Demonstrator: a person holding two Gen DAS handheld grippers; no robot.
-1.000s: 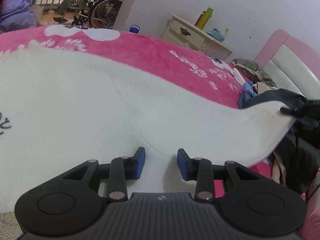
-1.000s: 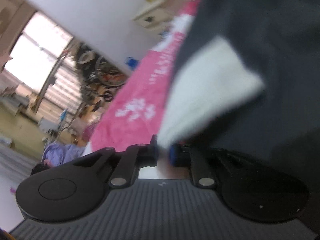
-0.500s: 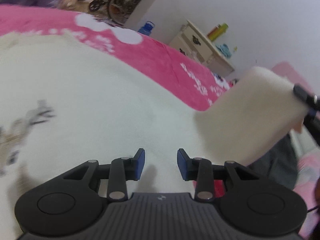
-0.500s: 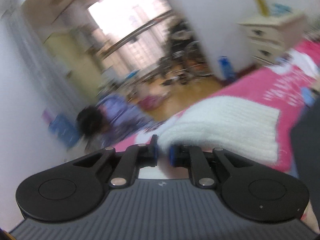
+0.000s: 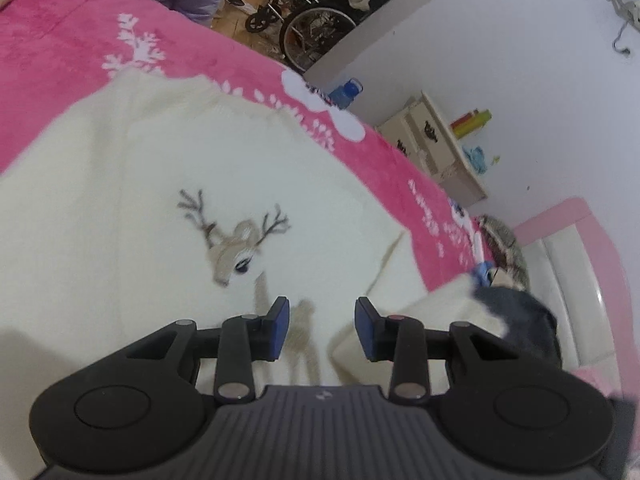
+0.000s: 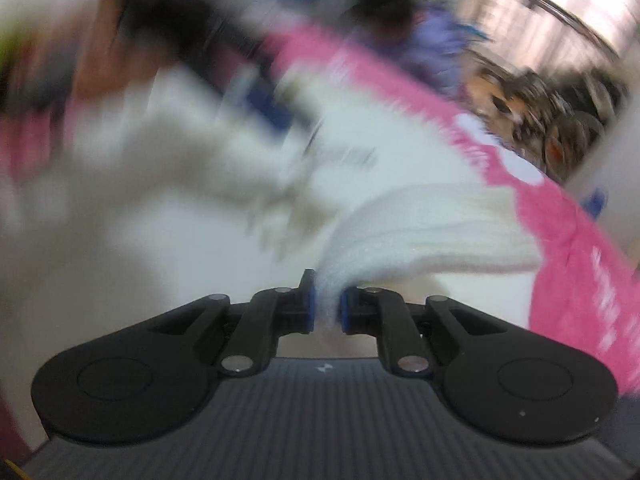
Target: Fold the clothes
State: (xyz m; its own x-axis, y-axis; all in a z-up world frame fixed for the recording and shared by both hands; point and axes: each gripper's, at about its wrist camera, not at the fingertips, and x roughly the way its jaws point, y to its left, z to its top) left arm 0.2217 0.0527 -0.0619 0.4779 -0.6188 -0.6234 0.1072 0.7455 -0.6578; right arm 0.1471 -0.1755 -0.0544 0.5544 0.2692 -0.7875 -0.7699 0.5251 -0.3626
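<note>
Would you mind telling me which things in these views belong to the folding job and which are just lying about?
Part of the job:
- white sweater with a deer design, spread on the bed
- its ribbed cuff, clamped in the right gripper
- left gripper, open above the sweater

Just lying about:
- pink blanket
- wheelchair
- nightstand
- dark garment

right wrist view motion-blurred | sweater (image 5: 120, 240) cut off left (lower edge hidden)
</note>
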